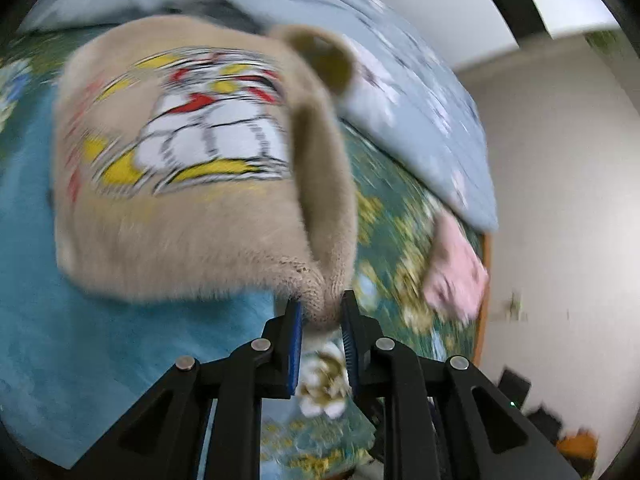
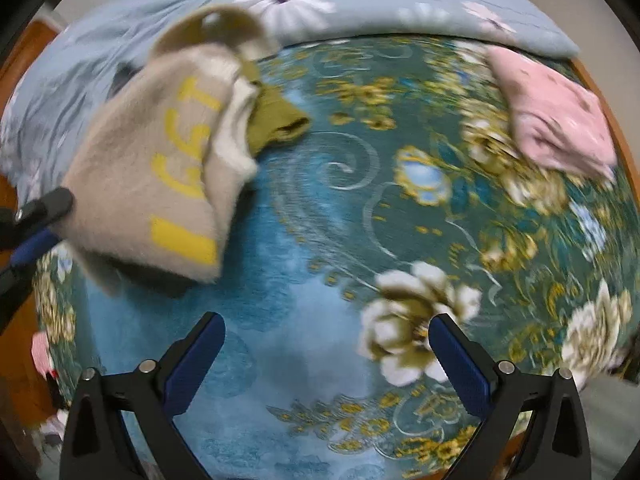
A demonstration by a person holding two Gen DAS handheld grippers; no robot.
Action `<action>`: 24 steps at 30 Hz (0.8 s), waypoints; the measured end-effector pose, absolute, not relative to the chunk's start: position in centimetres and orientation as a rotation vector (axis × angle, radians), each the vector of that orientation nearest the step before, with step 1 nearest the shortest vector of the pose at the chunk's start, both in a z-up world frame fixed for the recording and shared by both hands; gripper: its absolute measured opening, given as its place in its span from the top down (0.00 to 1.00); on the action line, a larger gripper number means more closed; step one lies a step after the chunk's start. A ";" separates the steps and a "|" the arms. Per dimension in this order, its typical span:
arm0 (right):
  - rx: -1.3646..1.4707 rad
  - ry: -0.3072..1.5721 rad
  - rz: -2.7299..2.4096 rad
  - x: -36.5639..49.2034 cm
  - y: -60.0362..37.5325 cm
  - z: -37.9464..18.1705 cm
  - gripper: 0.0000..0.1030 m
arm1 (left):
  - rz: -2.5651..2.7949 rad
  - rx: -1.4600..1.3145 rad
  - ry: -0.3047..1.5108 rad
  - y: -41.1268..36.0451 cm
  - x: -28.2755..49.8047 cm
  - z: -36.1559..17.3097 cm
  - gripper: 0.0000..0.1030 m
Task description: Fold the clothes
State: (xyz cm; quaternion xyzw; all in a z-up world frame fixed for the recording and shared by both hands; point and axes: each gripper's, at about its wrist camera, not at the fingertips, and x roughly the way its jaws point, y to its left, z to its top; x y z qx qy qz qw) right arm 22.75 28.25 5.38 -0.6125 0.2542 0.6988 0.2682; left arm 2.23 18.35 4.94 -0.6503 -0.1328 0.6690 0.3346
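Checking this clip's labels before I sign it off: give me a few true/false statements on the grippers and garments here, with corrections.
1. The left gripper is clamped on the beige sweater. True.
2. The right gripper grips the sweater too. False: it is open and holds nothing, above the floral bedspread.
3. A pink garment lies on the bedspread, apart from the sweater. True.
4. The pink garment lies under the sweater. False: it lies near the far edge by the blue-grey quilt.
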 end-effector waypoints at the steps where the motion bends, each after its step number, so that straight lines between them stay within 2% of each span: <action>1: -1.631 0.699 1.865 23.8 28.8 5.5 0.00 | 1.707 -1.701 -0.312 19.3 3.5 5.1 0.82; 13: -1.462 0.842 1.584 34.7 34.0 6.0 0.00 | 1.381 -1.905 -0.072 24.6 11.6 0.1 0.83; 18: -1.471 0.911 1.616 33.5 33.8 5.1 0.00 | 1.290 -1.986 -0.064 23.4 10.9 -0.3 0.81; 24: -1.441 1.134 1.643 30.2 32.7 2.6 0.00 | 1.153 -2.080 -0.127 21.0 8.3 -0.2 0.82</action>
